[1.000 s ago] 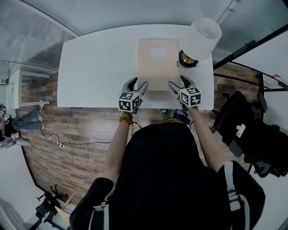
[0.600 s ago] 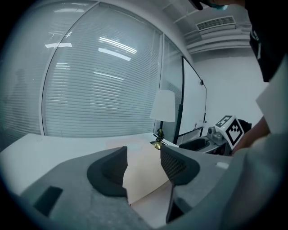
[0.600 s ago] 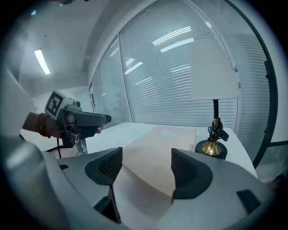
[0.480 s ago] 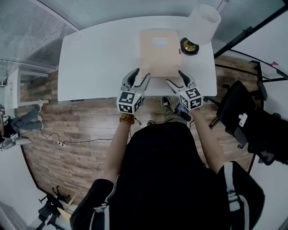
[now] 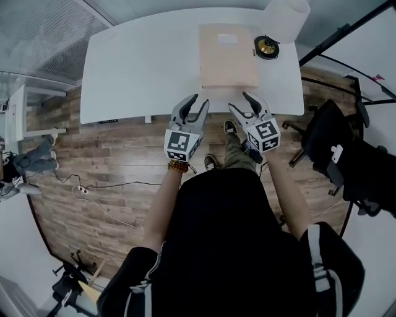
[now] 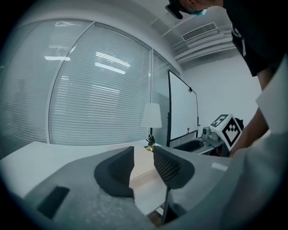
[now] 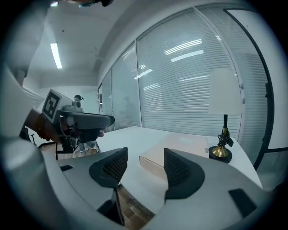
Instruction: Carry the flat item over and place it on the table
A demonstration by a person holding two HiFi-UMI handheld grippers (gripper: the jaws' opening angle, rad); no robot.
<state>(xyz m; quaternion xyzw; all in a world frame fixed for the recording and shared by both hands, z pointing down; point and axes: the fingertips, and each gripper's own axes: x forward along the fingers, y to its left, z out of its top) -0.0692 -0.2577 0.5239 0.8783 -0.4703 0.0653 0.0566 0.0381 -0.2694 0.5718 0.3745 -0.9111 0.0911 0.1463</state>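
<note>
The flat item is a tan box (image 5: 228, 56) lying flat on the white table (image 5: 142, 62), towards its right end. Both grippers hang apart from it, over the wood floor just off the table's front edge. My left gripper (image 5: 199, 102) points at the box's near left corner; its jaws have just been closing, a gap remains and nothing is between them. In the left gripper view the box (image 6: 140, 168) shows through that gap (image 6: 143, 155). My right gripper (image 5: 240, 102) has also been closing slightly and stands open and empty (image 7: 145, 155), with the box (image 7: 180, 146) ahead.
A white-shaded lamp (image 5: 284, 12) with a brass base (image 5: 267, 46) stands at the table's far right, beside the box. A black office chair (image 5: 346, 161) is at the right of the person. Cables and a power strip (image 5: 80, 190) lie on the floor at the left.
Both grippers have drawn back from the box, past the table's front edge, and risen. The box stays on the table. The left jaws stand narrower than before.
</note>
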